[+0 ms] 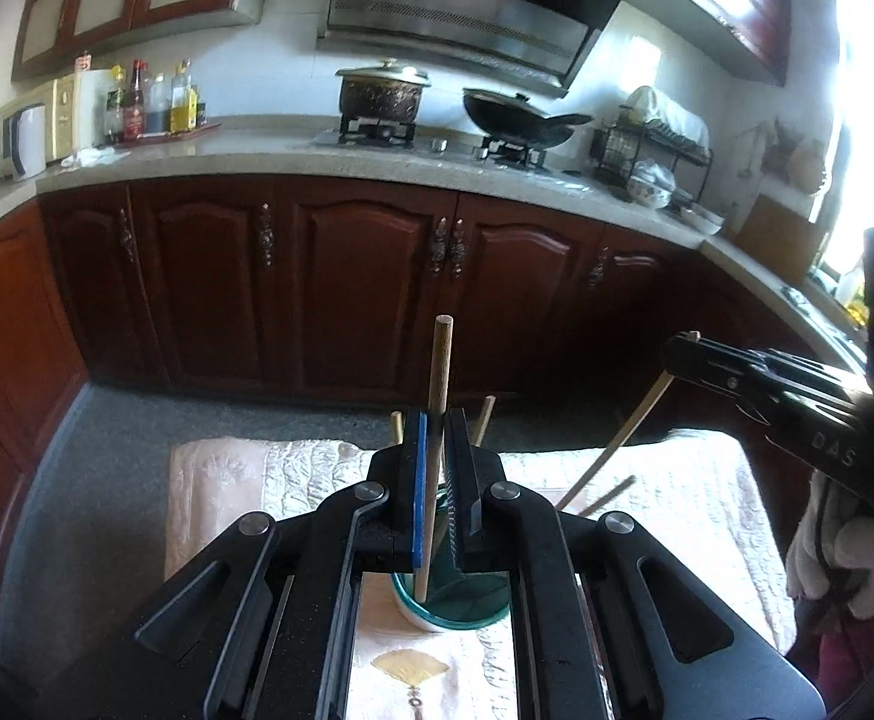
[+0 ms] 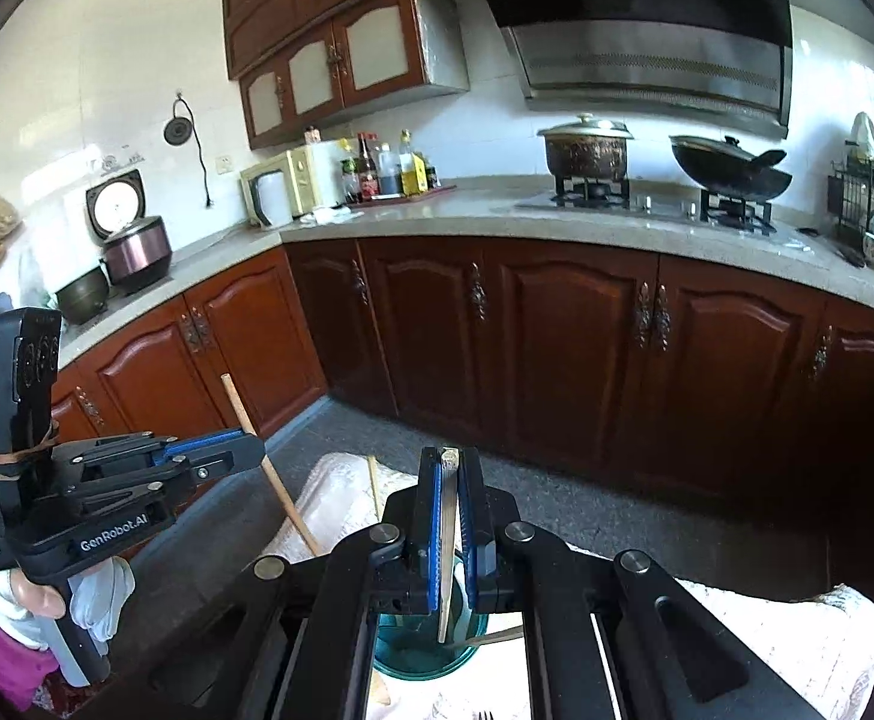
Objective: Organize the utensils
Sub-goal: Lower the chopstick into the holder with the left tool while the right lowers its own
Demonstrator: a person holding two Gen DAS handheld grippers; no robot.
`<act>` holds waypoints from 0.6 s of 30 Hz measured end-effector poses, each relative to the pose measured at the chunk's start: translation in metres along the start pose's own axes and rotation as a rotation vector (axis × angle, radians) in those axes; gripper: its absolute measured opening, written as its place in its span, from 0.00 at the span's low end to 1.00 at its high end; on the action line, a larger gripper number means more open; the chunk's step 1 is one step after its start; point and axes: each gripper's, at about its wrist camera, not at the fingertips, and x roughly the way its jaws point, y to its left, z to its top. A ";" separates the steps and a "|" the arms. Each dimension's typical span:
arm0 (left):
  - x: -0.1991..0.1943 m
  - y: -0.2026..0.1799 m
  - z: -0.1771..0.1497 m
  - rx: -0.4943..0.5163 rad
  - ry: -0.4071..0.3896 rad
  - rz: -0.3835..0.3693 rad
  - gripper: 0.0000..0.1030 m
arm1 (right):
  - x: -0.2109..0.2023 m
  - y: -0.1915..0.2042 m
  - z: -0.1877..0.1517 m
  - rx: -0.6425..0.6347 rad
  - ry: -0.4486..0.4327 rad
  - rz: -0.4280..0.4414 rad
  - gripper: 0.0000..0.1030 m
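The left tool (image 1: 434,420) is clamped on a round wooden chopstick (image 1: 439,372), held nearly upright, its lower end inside the teal cup (image 1: 437,609); the right tool (image 2: 449,459) is clamped on a paler chopstick (image 2: 448,540), its lower tip also over the cup's mouth; the cup stands on a cloth-covered counter (image 1: 647,480); more chopsticks (image 1: 608,495) lean in the cup beside them.

Teal cup (image 1: 473,603), pale embroidered cloth (image 1: 293,474), reddish-brown cabinets (image 1: 353,276), speckled, perhaps grey, floor (image 1: 107,450)
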 end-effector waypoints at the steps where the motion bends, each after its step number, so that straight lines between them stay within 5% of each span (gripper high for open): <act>1: 0.005 0.002 -0.002 -0.003 0.007 0.005 0.04 | 0.004 0.000 -0.001 -0.003 0.005 -0.005 0.05; 18: 0.066 0.005 -0.037 -0.032 0.124 0.033 0.04 | 0.075 -0.002 -0.042 0.020 0.169 0.028 0.05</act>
